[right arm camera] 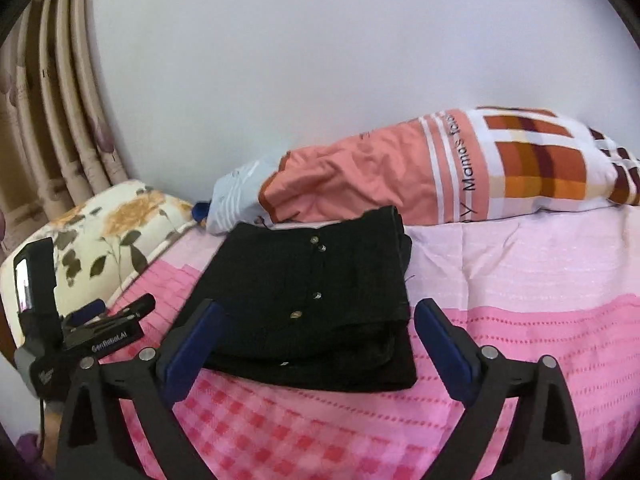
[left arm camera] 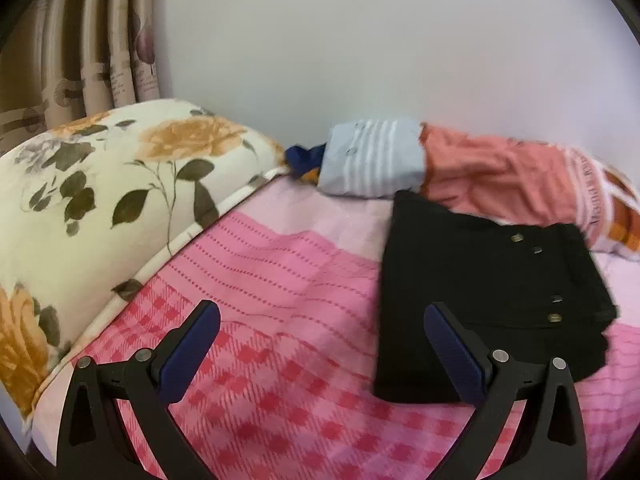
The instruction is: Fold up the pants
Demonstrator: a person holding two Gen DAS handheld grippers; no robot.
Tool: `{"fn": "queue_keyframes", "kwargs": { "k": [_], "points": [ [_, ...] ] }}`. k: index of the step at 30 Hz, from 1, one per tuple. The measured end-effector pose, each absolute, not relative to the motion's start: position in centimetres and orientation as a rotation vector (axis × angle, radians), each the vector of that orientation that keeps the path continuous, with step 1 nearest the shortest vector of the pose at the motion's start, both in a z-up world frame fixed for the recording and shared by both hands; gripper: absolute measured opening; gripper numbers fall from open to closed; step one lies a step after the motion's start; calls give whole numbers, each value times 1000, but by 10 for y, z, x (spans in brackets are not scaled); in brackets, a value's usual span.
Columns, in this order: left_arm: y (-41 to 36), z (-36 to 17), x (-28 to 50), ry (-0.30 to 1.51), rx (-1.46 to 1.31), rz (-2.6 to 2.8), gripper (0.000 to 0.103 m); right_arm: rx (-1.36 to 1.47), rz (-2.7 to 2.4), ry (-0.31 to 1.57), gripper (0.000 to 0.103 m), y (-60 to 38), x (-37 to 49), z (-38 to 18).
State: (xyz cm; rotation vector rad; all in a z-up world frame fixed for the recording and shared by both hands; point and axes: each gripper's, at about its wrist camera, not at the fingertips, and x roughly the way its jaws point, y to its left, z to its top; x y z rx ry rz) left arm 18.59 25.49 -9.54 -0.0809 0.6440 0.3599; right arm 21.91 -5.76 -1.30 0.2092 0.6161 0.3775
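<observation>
The black pants [left arm camera: 480,280] lie folded in a compact rectangle on the pink bedspread, with metal buttons showing. In the left wrist view my left gripper [left arm camera: 322,312] is open and empty, above the bedspread to the left of the pants. In the right wrist view the pants [right arm camera: 316,304] lie just beyond and between my fingers. My right gripper [right arm camera: 318,312] is open and empty, held just short of their near edge. The left gripper [right arm camera: 108,312] shows at the far left of the right wrist view.
A floral pillow [left arm camera: 100,208] lies at the left. A salmon patterned pillow [right arm camera: 440,168] and a light blue folded cloth [left arm camera: 372,160] lie along the white wall behind the pants. Curtains [left arm camera: 80,48] hang at the far left. The pink bedspread [right arm camera: 520,280] extends right.
</observation>
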Motion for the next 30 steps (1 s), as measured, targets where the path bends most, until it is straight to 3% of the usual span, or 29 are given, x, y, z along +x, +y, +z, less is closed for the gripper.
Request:
{"fn": "queue_keyframes", "kwargs": {
  "k": [7, 30],
  "points": [
    [235, -72, 173, 616, -35, 345, 101, 170, 231, 542, 101, -58, 191, 1],
    [218, -34, 144, 539, 24, 312, 101, 171, 288, 550, 102, -47, 172, 16]
  ]
}}
